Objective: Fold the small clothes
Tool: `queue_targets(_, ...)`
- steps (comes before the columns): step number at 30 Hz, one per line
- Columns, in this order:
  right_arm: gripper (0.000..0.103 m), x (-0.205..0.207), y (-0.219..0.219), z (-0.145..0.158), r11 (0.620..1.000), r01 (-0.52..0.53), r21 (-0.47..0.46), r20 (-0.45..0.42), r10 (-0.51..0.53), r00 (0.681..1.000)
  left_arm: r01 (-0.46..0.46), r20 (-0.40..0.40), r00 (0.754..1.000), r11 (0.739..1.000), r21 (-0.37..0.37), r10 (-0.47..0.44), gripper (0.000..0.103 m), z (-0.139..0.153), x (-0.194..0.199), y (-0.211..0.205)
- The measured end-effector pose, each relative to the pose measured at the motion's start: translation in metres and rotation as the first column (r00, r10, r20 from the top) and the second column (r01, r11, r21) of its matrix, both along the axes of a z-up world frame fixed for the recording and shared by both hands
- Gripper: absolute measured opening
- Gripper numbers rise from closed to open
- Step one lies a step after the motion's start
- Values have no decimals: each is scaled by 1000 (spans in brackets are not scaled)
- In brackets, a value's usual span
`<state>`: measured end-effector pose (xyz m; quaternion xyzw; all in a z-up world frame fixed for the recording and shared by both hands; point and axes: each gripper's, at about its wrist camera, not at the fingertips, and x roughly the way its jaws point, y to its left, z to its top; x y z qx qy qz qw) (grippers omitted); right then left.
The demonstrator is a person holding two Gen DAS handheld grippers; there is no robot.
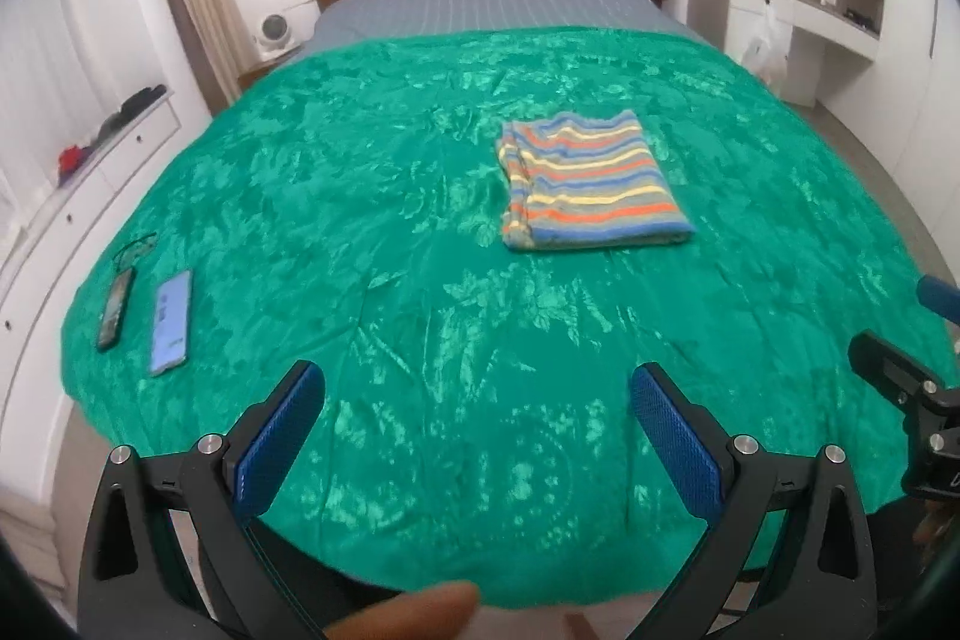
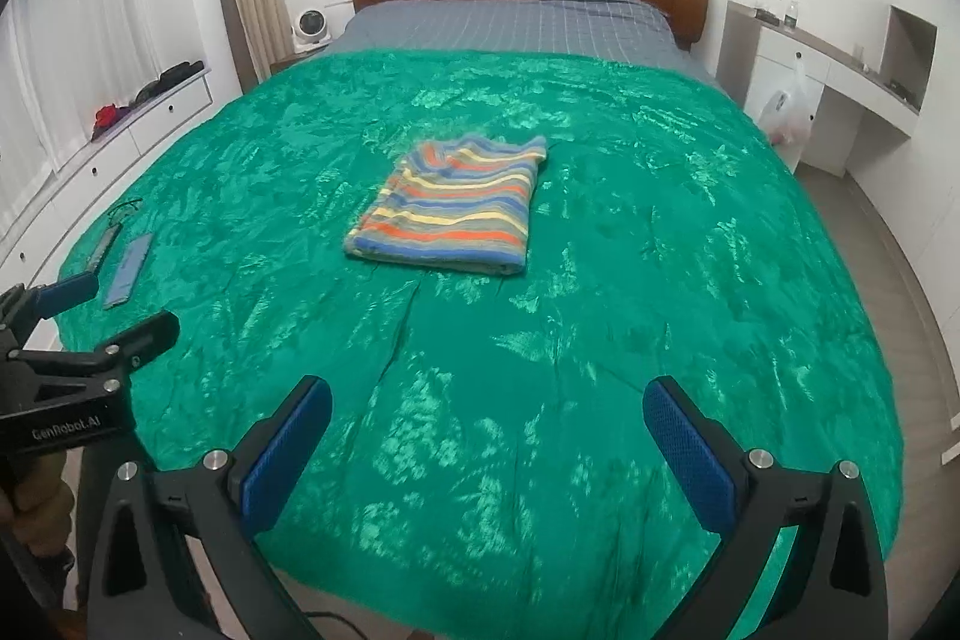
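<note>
Both tongs stand wide and empty: left tongs [image 1: 477, 394], right tongs [image 2: 487, 409]. Striped multicolour knit garment [image 1: 591, 181], folded into a rectangle, lies mid-bed on the green velvety bedspread [image 1: 390, 196], well apart from both. From the left tongs it sits at 1 o'clock, from the right at 11. Long axis runs roughly toward the headboard. Neither hand clearly nearer. "GenRobot.AI" reads on the left tongs' body.

Multicolour-striped garment [image 1: 591, 181], green patterned blanket [image 1: 420, 316], blue-padded tongs [image 1: 477, 415]
</note>
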<state>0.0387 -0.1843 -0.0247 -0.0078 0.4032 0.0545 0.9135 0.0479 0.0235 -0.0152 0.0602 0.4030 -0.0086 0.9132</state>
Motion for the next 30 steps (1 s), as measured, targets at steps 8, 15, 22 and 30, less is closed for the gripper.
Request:
queue_targets(8, 102, -25, 8, 17, 1000, 9, -30, 16, -8, 1000, 6, 8, 1000, 1000, -4, -6, 103, 9, -20, -5)
queue_targets(15, 102, -32, 16, 25, 997, 0, -72, 18, 1, 1000, 6, -6, 1000, 1000, -2, -6, 103, 12, -25, -7)
queue_targets(22, 102, -35, 22, 28, 996, 10, -90, 16, -9, 1000, 1, 1, 1000, 1000, -2, -1, 103, 13, -25, -7)
queue_targets(30, 102, -33, 21, 29, 996, 21, -84, 15, -20, 1000, 3, 19, 1000, 1000, 10, -3, 103, 17, -26, -8)
